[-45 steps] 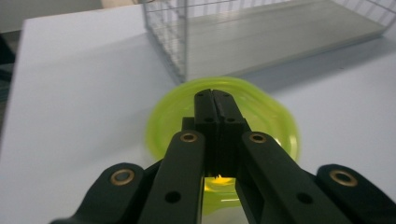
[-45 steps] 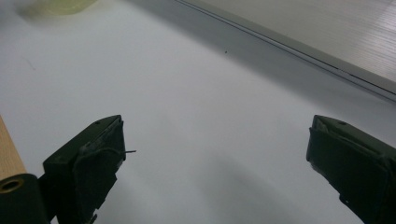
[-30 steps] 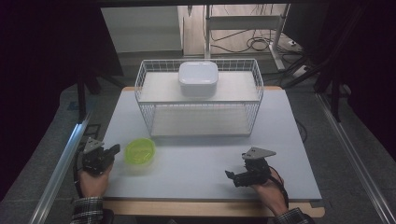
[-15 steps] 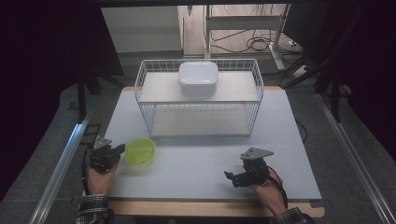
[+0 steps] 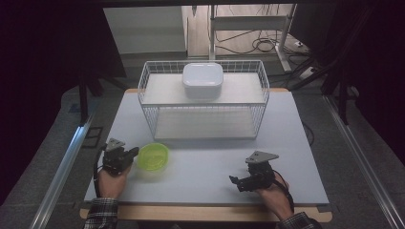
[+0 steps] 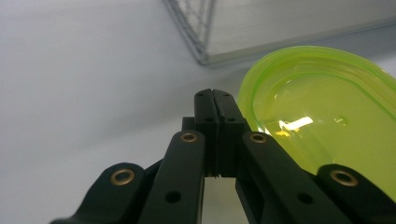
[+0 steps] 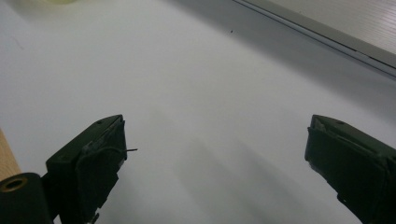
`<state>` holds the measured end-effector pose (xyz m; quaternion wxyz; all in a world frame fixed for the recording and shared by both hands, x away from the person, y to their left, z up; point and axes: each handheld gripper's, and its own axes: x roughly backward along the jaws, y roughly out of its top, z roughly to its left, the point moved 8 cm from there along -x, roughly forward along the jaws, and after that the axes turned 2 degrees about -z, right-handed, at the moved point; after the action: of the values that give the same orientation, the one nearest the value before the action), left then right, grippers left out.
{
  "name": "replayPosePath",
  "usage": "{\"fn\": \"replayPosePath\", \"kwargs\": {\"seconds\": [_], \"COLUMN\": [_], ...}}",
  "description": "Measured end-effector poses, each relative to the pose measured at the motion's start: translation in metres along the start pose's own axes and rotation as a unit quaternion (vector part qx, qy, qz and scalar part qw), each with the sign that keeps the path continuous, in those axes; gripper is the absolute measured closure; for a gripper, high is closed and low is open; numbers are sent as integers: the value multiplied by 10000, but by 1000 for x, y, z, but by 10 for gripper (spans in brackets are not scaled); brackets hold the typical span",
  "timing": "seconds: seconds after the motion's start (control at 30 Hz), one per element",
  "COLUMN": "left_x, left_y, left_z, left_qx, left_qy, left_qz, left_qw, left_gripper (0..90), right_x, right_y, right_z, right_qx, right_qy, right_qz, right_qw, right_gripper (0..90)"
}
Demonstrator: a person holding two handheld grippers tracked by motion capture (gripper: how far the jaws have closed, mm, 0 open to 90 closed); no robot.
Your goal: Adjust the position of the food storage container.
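A shallow green bowl (image 5: 153, 156) is seen on the pale bench (image 5: 210, 162), near its front left corner and a little in front of a white wire basket (image 5: 204, 102) that stands across the back half. The bowl sits upright and its translucent bottom catches a bright glint of light in the left gripper view. The left gripper (image 5: 133, 152) is held low over the bench just beside the bowl's left rim, with its tips pointed towards the bowl; whether the rim is touched cannot be told. Its jaws are pressed flat together, with only a thin seam left between them, and nothing is held. In the left gripper view the closed tips (image 6: 214, 100) are seen just beside the green rim (image 6: 322, 126), with a lower corner of the wire basket (image 6: 196, 28) beyond. The right gripper (image 5: 237, 182) is held near the front right of the bench, well apart from the bowl, and is pointed leftwards across the surface. Its jaws are spread wide, and between them only bare bench (image 7: 210, 93) is seen in the right gripper view, so nothing is gripped there. A white lidded box (image 5: 202, 79) is set on the upper shelf of the basket, near the middle. Checked sleeves are visible at the bottom edge of the high view.
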<state>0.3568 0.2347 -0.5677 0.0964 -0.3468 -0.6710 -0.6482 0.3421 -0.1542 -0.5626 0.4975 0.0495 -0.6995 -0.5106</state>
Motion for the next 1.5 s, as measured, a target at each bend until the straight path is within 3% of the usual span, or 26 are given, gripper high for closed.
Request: {"fn": "replayPosePath", "kwargs": {"seconds": [0.37,0.6,0.67,0.87,0.97,1.3,1.43,1.5], "left_x": [-9,-6,-6,-9,-10,-15,-21,-23], "left_y": [3,-1,-4,-19,-25,-28,-26,-25], "left_z": [-33,-24,-23,-35,-42,-64,-77,-83], "left_qx": [-202,-237,-254,-562,-584,-757,-1008,-1043], "left_qy": [-373,-225,-270,-629,-828,-1117,-1170,-1191], "left_qz": [58,150,233,618,764,857,892,866], "left_qw": [9991,9994,9990,9945,9919,9871,9840,9836], "left_gripper": [898,898,898,898,898,898,898,897], "right_x": [0,0,0,0,0,-2,-4,-4], "right_y": [-1,-1,-1,-2,-2,-3,-3,-4], "right_z": [0,-1,-1,-1,-1,1,1,3], "right_qx": [-6,-13,-24,-8,-5,0,-5,3], "right_qy": [3,0,3,1,0,36,60,70], "right_qz": [25,37,38,51,57,85,101,128], "right_qw": [10000,10000,10000,10000,10000,10000,9999,9999], "right_gripper": [60,60,60,60,60,60,60,60]}}
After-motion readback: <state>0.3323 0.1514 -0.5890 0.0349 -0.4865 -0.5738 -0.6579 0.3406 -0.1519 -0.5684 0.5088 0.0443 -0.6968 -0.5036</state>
